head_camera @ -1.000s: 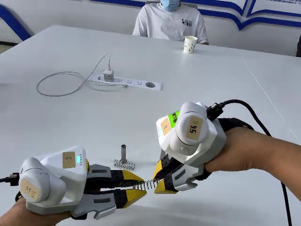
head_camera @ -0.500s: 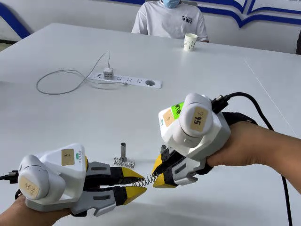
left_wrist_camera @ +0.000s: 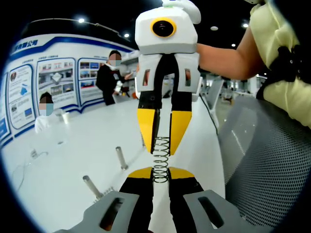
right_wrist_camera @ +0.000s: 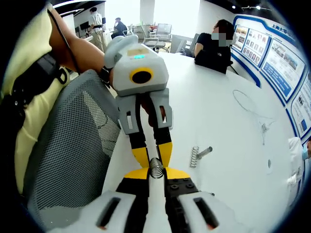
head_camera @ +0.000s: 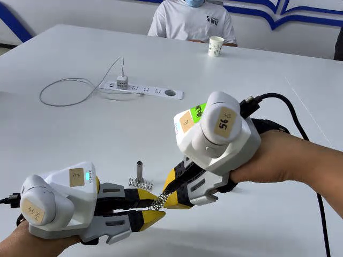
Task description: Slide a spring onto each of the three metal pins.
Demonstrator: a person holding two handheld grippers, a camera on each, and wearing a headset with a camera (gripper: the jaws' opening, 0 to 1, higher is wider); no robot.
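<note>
1. The left hand-held gripper (head_camera: 158,206) is pinching one end of a spring (left_wrist_camera: 161,155), just above the counter (head_camera: 80,139).
2. Behind its jaws, a metal pin (head_camera: 139,169) is standing upright, a loose spring (head_camera: 140,184) lying at its foot.
3. The right hand-held gripper (head_camera: 166,197) is pinching the first spring's other end, tips nearly meeting the left's.

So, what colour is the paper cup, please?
The paper cup is white with green markings; head view shows it best.

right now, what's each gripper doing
left gripper: shut on one end of the spring
right gripper: shut on the other end of the spring
</note>
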